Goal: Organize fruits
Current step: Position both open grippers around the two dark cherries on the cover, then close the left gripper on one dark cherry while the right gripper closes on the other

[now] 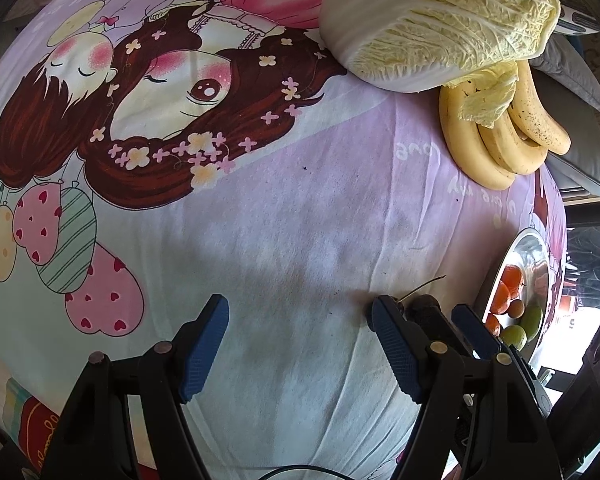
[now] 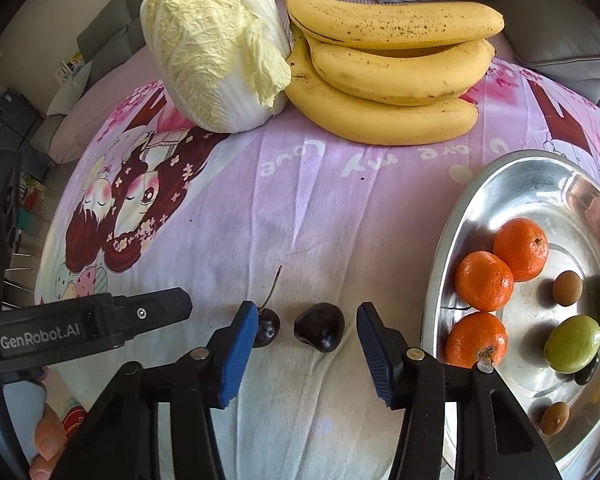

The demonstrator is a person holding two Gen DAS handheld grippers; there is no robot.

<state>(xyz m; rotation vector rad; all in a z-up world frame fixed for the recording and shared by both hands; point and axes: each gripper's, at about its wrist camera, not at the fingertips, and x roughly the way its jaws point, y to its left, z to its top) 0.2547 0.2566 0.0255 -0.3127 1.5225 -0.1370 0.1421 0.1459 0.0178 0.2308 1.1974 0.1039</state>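
1. Right wrist view: right tongs (image 2: 306, 322) spread, blue pads either side of a dark cherry (image 2: 319, 327) on the cartoon-print cloth (image 2: 340, 208); no pad touches it.
2. Second cherry (image 2: 266, 326), stem up, sits against the left pad (image 2: 236, 354).
3. Metal bowl (image 2: 500, 184), just right of the tongs, holds three tangerines (image 2: 484, 286), green fruits and small brown ones.
4. Bananas (image 2: 384, 80) and cabbage (image 2: 216, 44) lie at the far edge of the tabletop.
5. Left wrist view: left tongs (image 1: 300, 322) spread, empty, over bare cloth.
6. Risks, as judged: closing could nudge the stemmed cherry and roll it away; the round, glossy cherry may squirt out of an off-centre pinch, or bruise under hard pressure.
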